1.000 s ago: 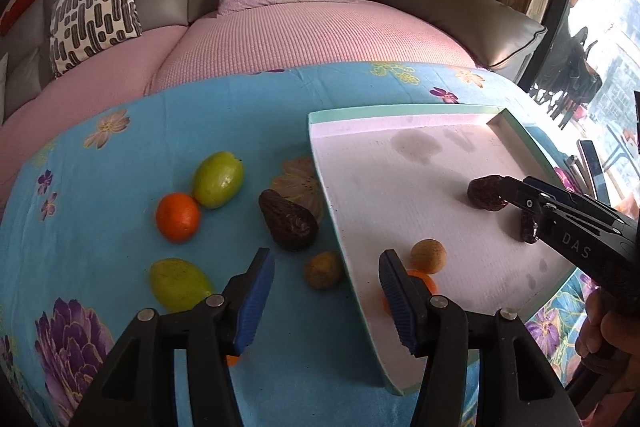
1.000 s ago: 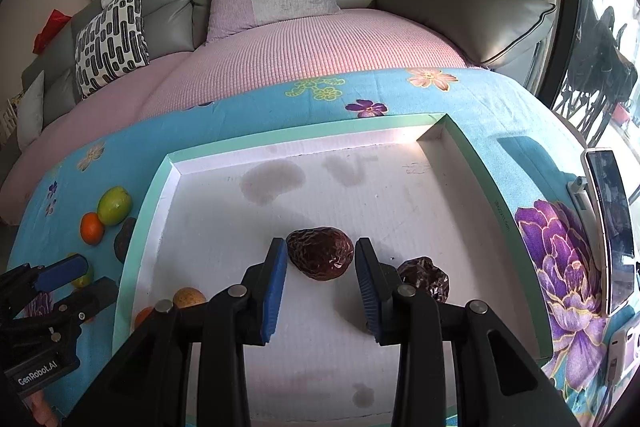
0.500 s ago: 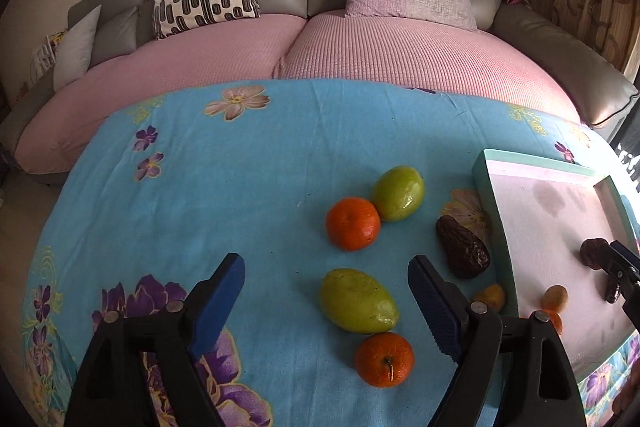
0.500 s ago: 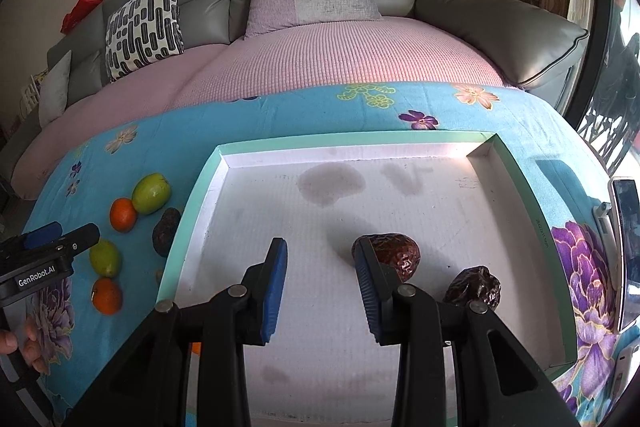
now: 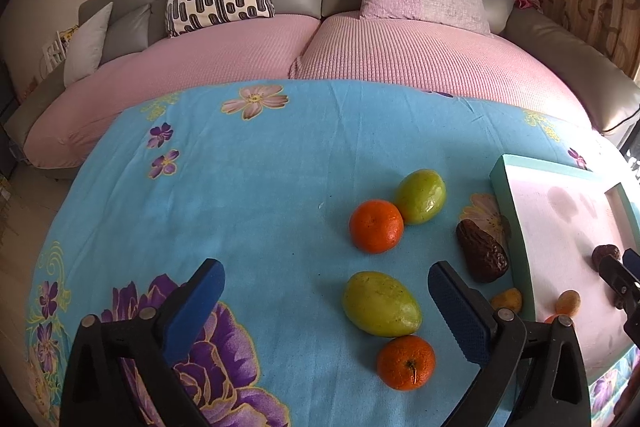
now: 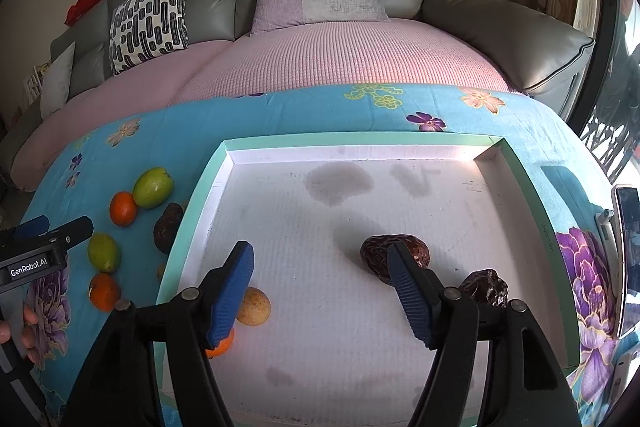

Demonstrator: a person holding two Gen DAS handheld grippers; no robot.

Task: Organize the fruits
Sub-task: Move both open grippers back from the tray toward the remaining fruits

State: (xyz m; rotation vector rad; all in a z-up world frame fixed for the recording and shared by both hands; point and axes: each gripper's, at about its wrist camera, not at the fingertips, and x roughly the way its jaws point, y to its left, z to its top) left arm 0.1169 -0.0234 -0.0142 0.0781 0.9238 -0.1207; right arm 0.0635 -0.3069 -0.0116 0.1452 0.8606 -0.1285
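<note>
Left gripper (image 5: 324, 303) and right gripper (image 6: 320, 291) both had jaws spread, empty; mangoes (image 5: 382, 303) and tangerines (image 5: 376, 225) lay lower right on the surface, dates (image 6: 394, 257) in the tray (image 6: 188, 223).

Left of the tray (image 6: 188, 227), four fruits (image 5: 380, 303) and a date (image 5: 482, 257) lie on the cloth (image 5: 260, 187); two dates (image 6: 380, 255) lie inside.

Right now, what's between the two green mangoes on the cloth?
An orange lies between the far mango and the near mango, touching the far one. The left wrist view shows it best.
</note>
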